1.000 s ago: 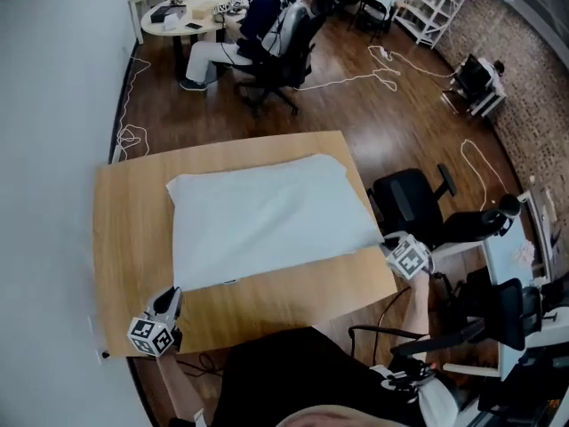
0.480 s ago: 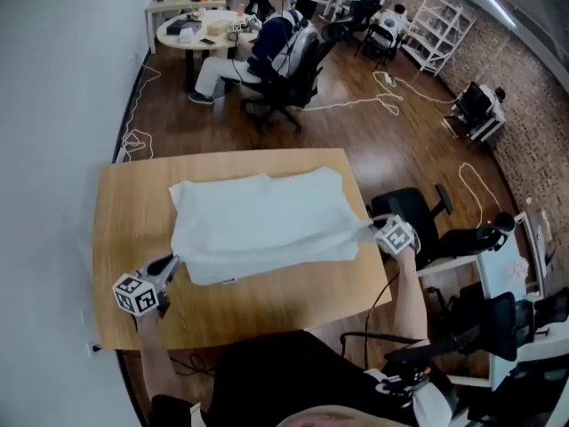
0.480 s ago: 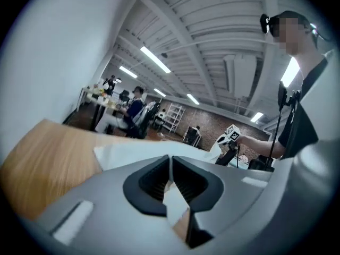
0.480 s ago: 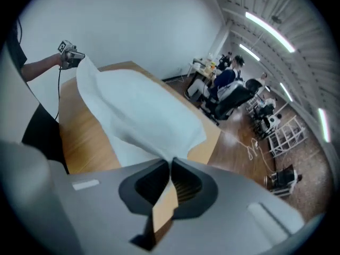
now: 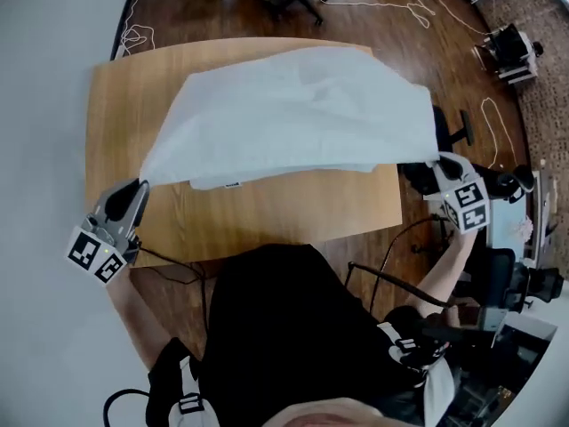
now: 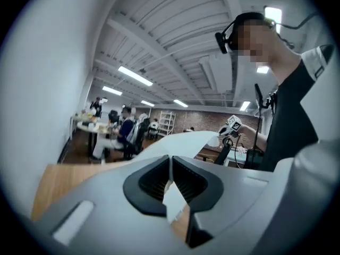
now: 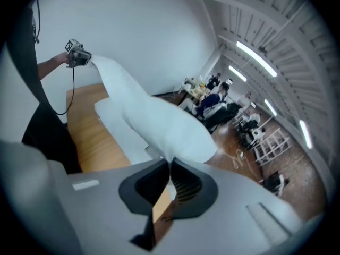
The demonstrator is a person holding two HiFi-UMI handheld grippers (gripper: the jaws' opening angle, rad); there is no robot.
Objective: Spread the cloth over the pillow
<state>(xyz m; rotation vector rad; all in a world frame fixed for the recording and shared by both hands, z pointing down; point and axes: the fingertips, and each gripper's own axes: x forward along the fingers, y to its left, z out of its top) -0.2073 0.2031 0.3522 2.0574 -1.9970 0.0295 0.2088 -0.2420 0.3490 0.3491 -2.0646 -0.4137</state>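
You hold the cloth stretched above the table, your left gripper and right gripper each clamped tight on a near corner.

Even bright indoor light from ceiling strip lamps, strong fisheye bending, dark vignetted corners, slight blur

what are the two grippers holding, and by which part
The white cloth, held up above the table: the left gripper pinches its near left corner, the right gripper its near right corner.
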